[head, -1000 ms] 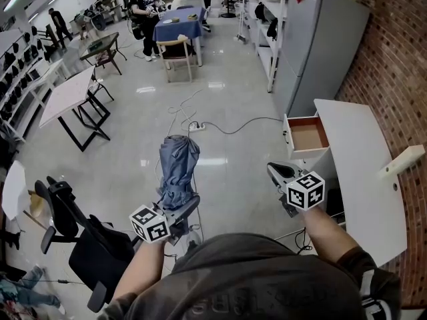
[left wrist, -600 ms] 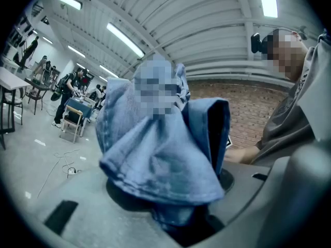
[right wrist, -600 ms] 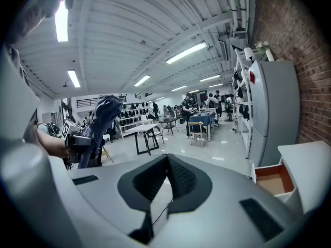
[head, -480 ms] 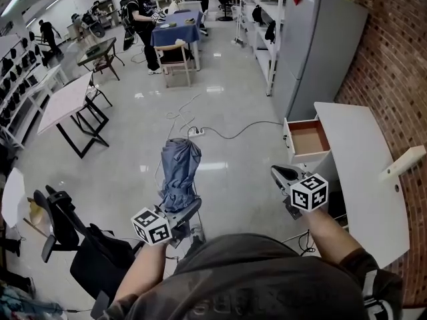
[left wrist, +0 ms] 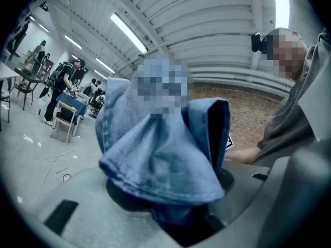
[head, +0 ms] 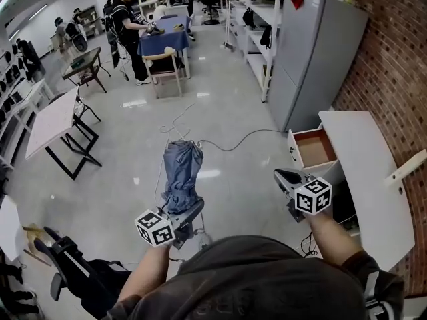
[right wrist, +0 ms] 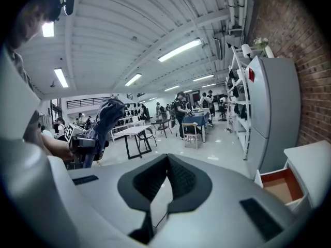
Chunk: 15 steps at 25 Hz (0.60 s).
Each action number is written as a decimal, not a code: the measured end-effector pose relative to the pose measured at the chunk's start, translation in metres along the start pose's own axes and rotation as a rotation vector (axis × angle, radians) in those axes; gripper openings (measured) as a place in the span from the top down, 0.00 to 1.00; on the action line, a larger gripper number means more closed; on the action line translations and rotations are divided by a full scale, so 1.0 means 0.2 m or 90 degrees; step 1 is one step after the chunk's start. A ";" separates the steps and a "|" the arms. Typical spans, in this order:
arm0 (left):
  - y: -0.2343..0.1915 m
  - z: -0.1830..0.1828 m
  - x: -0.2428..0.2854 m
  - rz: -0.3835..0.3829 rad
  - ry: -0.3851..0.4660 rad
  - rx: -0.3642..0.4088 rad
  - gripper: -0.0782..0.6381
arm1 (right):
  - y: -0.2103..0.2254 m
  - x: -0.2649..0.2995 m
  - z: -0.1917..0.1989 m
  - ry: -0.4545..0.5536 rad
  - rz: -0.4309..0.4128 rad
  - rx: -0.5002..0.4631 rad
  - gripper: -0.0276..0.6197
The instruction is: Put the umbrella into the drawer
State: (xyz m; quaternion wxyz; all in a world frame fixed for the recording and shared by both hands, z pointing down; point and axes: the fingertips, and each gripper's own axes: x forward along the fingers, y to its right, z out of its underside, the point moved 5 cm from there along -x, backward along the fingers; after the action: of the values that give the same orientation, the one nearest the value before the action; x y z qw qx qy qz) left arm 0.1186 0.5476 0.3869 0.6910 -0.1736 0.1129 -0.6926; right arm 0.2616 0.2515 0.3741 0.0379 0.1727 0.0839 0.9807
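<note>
A folded blue umbrella (head: 183, 172) stands up out of my left gripper (head: 189, 213), which is shut on its lower end. In the left gripper view the umbrella's (left wrist: 160, 154) cloth fills the middle and hides the jaws of the left gripper (left wrist: 181, 211). My right gripper (head: 283, 177) is held out to the right of it, shut with nothing between its pads (right wrist: 178, 177). The open drawer (head: 313, 149) juts from the left side of the white desk (head: 367, 172), just beyond the right gripper. The right gripper view shows the drawer (right wrist: 279, 186) at the lower right and the umbrella (right wrist: 106, 115) at the left.
A grey fridge (head: 313, 52) stands past the desk against the brick wall. A white cable (head: 220, 142) trails over the floor ahead. A black office chair (head: 73, 279) is at my lower left and a white folding table (head: 50, 122) further left. People stand by a blue table (head: 163, 35) far off.
Both grippers and the umbrella have moved forward across the floor. The desk and drawer sit nearer, and the black chair has slid back toward the lower left corner.
</note>
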 end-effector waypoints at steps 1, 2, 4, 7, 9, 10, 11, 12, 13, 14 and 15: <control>-0.09 -0.05 0.01 0.007 -0.005 0.001 0.58 | 0.00 0.08 -0.04 0.002 0.005 0.002 0.97; -0.17 -0.10 0.01 0.015 -0.010 0.003 0.58 | -0.01 0.15 -0.09 0.004 0.010 0.004 0.97; -0.33 -0.20 0.00 0.028 -0.017 0.012 0.58 | -0.01 0.30 -0.18 0.010 0.018 0.005 0.97; -0.56 -0.33 0.00 0.037 -0.028 0.027 0.58 | -0.01 0.52 -0.29 0.017 0.030 0.013 0.97; -0.71 -0.40 0.00 0.038 -0.031 0.027 0.58 | 0.00 0.65 -0.33 0.016 0.038 0.022 0.97; -0.78 -0.42 0.00 0.039 -0.031 0.023 0.58 | 0.01 0.71 -0.34 0.015 0.041 0.028 0.97; -0.84 -0.45 0.00 0.040 -0.031 0.019 0.58 | 0.01 0.76 -0.34 0.012 0.044 0.033 0.97; -0.90 -0.47 -0.01 0.040 -0.031 0.015 0.58 | 0.02 0.81 -0.34 0.007 0.048 0.038 0.97; -0.96 -0.49 -0.01 0.040 -0.030 0.011 0.58 | 0.03 0.86 -0.34 0.001 0.051 0.043 0.97; -1.01 -0.51 -0.01 0.039 -0.030 0.007 0.58 | 0.05 0.90 -0.33 -0.006 0.054 0.047 0.97; -1.05 -0.52 -0.01 0.037 -0.029 0.005 0.58 | 0.06 0.93 -0.32 -0.013 0.057 0.051 0.97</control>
State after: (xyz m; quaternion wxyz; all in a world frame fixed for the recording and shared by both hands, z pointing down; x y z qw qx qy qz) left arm -0.1155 0.5445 0.3759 0.7137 -0.1835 0.0993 -0.6687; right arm 0.0643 0.2484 0.3787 -0.0120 0.1875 0.1146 0.9755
